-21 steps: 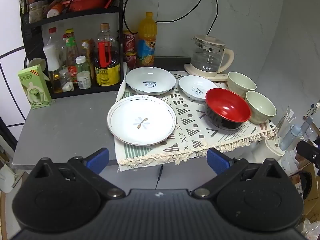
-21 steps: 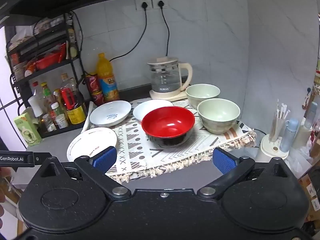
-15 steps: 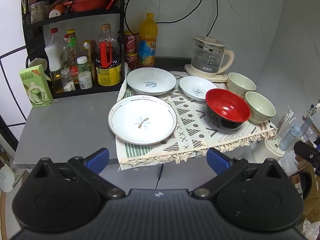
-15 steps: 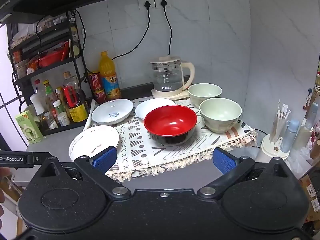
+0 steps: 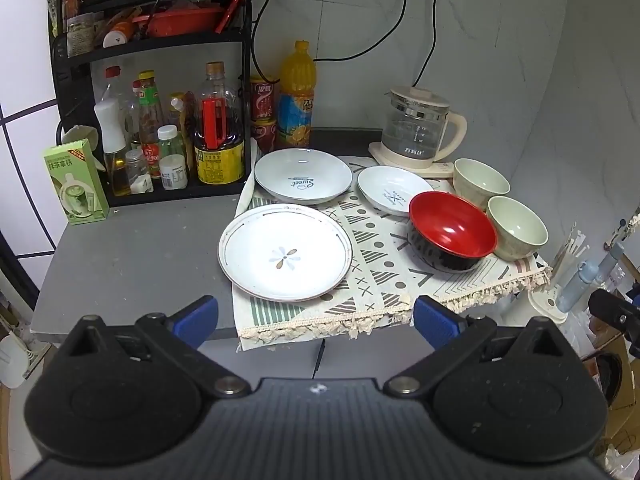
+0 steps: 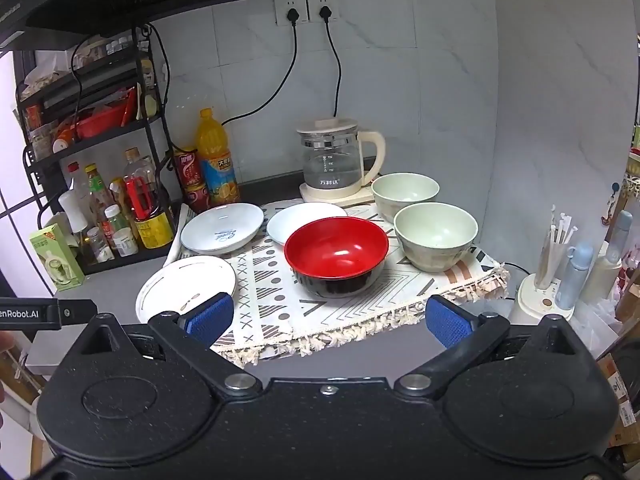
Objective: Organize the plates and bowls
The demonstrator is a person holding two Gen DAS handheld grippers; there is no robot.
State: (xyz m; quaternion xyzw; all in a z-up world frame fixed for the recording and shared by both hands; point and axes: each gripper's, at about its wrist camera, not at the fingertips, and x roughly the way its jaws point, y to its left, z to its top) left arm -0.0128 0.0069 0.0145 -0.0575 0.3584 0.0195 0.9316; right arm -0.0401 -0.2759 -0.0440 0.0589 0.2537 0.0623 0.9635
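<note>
On a patterned cloth [image 5: 384,280] lie a large white flower plate [image 5: 285,257] [image 6: 186,286], a deeper white plate with writing [image 5: 303,176] [image 6: 222,229], a small white plate [image 5: 394,196] [image 6: 306,220], a red and black bowl [image 5: 452,236] [image 6: 337,256] and two pale green bowls [image 5: 518,227] [image 5: 480,178] [image 6: 435,236] [image 6: 405,193]. My left gripper [image 5: 316,320] is open and empty, in front of the counter edge. My right gripper [image 6: 330,322] is open and empty, short of the red bowl.
A black rack [image 5: 152,80] of bottles and jars stands at the back left, with a green carton [image 5: 76,182] beside it. A glass kettle [image 5: 418,128] sits at the back. An orange juice bottle [image 5: 297,96] and cans stand by the wall. A utensil holder [image 6: 554,264] is off the right edge.
Both grippers have risen and tilted slightly; the dishes sit a little lower in each view. Nothing on the counter moved.
</note>
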